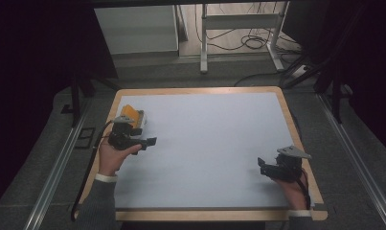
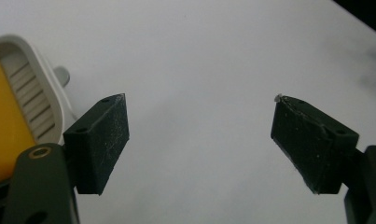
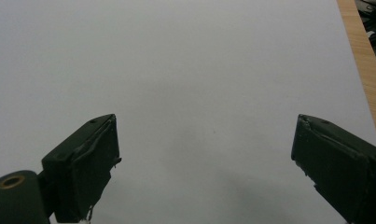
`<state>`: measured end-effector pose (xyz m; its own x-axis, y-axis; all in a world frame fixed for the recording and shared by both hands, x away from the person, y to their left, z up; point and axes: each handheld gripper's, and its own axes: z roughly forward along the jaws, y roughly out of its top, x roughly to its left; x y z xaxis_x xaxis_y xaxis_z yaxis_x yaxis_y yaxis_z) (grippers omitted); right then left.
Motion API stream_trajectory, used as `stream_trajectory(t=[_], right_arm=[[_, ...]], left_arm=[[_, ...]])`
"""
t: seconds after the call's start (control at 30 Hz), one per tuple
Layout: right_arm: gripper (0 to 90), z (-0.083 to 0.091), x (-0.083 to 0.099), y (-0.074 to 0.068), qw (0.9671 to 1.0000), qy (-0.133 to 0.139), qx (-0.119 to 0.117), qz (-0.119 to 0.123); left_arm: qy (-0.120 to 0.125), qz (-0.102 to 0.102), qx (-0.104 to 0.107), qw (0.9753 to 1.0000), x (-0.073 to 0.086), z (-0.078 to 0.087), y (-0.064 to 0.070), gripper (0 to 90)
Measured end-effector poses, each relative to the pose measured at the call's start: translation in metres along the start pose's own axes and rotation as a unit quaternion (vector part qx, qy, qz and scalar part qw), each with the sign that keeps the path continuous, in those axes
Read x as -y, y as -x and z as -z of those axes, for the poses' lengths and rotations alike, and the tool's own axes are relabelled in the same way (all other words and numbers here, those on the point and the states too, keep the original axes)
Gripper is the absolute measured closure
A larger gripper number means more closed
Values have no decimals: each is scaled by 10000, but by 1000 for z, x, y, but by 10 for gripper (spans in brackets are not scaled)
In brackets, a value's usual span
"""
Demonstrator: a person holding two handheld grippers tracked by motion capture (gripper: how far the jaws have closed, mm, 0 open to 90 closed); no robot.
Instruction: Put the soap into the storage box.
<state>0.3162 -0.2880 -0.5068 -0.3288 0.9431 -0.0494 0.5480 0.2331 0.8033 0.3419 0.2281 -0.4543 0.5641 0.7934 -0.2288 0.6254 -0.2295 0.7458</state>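
Observation:
A small yellow and white device [image 1: 131,115] lies near the table's left edge; in the left gripper view the device [image 2: 17,107] shows white ribbed casing beside the left jaw. My left gripper [image 1: 145,143] sits just in front of it, open, with nothing between its jaws [image 2: 199,144]. My right gripper [image 1: 262,165] rests low over the table's right front part, open and empty [image 3: 204,168].
The white table top [image 1: 210,143] has a wooden rim [image 1: 296,129]; the same rim [image 3: 363,51] runs along the right of the right gripper view. Beyond the table stand a white cabinet [image 1: 135,28] and a metal frame with cables [image 1: 238,33].

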Motion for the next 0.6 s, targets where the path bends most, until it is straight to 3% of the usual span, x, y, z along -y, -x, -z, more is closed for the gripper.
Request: stream_trajectory(t=[0.2, 0.33, 0.6], right_arm=[[75, 1, -1, -2, 10000, -4, -11, 21], [75, 2, -2, -4, 10000, 22, -22, 55], [75, 3, -3, -2, 10000, 41, -11, 38]], left_arm=[[-134, 84, -21, 9999, 24, -4, -3, 194], [-234, 245, -99, 9994, 40, -8, -10, 194], [-323, 266, -144, 9990, 56, -12, -12, 194]])
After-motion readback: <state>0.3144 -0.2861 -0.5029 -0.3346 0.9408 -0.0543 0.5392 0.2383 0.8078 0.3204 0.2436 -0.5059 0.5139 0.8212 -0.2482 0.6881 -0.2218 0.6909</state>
